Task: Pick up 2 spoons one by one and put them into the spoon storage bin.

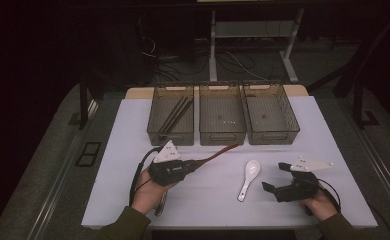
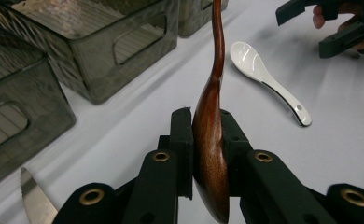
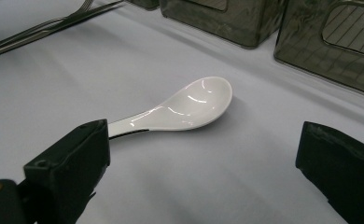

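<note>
Brown wooden spoon (image 2: 211, 140) clamped by its bowl in left gripper (image 2: 207, 154), handle pointing toward 3 grey bins (image 1: 222, 120), clear of the table (image 1: 133, 140). Right gripper (image 3: 203, 163) jaws wide apart, nothing held. White spoon (image 3: 189, 105) lies flat just ahead of it.

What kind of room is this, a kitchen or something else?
Probably a lab or workshop bench, not a kitchen: a white-covered table holds three smoky clear plastic bins, loose cables trail across the floor behind, and hand-held black grippers sort cutlery such as a brown wooden spoon.
</note>
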`<action>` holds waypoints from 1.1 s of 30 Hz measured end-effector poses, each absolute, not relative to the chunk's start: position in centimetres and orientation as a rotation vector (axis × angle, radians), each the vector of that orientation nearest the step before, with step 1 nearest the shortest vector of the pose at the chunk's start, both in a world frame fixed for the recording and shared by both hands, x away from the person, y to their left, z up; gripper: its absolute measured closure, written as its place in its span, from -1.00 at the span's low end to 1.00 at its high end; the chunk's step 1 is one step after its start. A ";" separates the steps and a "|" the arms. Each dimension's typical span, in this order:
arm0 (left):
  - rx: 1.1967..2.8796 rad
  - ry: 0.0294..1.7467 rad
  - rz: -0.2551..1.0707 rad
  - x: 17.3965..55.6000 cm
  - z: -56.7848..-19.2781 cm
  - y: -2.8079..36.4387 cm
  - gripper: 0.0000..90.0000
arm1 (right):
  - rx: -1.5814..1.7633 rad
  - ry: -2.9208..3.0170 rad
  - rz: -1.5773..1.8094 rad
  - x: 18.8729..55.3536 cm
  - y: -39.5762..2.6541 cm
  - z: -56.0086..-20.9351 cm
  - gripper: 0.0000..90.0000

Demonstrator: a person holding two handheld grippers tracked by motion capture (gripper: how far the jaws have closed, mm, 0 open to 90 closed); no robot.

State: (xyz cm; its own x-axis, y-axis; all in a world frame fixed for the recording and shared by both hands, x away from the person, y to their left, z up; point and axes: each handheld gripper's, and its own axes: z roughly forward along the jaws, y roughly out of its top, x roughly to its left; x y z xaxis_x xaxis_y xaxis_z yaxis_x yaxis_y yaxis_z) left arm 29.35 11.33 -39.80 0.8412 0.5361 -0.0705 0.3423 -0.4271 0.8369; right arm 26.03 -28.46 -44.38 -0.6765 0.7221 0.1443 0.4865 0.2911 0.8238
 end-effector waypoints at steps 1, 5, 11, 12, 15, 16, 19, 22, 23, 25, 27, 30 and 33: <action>2.052 0.646 0.254 29.5 -39.8 11.3 0.75 | 1.109 2.305 1.330 26.0 -28.5 -44.4 -0.94; 2.034 0.657 0.246 30.2 -39.7 11.3 0.75 | 1.109 2.306 1.329 26.1 -28.4 -44.4 -0.94; 2.008 0.674 0.248 31.5 -39.5 11.0 0.75 | 1.112 2.303 1.327 26.1 -28.4 -44.4 -0.94; 2.006 0.677 0.249 31.7 -39.4 11.0 0.75 | 1.112 2.302 1.327 26.1 -28.4 -44.4 -0.94; 1.986 0.688 0.242 32.5 -39.3 10.8 0.75 | 1.114 2.301 1.325 26.1 -28.4 -44.4 -0.94; 1.985 0.688 0.245 32.7 -39.2 10.7 0.75 | 1.112 2.301 1.324 26.1 -28.5 -44.4 -0.94; 1.974 0.696 0.261 33.5 -38.9 10.4 0.75 | 1.114 2.301 1.323 26.1 -28.5 -44.4 -0.94; 1.975 0.698 0.295 34.2 -38.7 9.9 0.75 | 1.115 2.302 1.321 26.1 -28.5 -44.4 -0.94; 1.973 0.698 0.296 34.4 -38.6 9.8 0.75 | 1.114 2.303 1.321 26.1 -28.5 -44.4 -0.94; 1.974 0.708 0.305 34.9 -38.5 9.5 0.75 | 1.119 2.301 1.321 26.1 -28.5 -44.4 -0.94; 1.968 0.717 0.307 35.3 -38.5 9.1 0.75 | 1.119 2.300 1.323 26.1 -28.5 -44.4 -0.94; 1.967 0.724 0.316 36.0 -38.4 8.6 0.75 | 1.122 2.298 1.324 26.1 -28.5 -44.4 -0.94; 1.967 0.737 0.327 36.7 -38.3 8.1 0.75 | 1.123 2.297 1.327 26.1 -28.5 -44.4 -0.94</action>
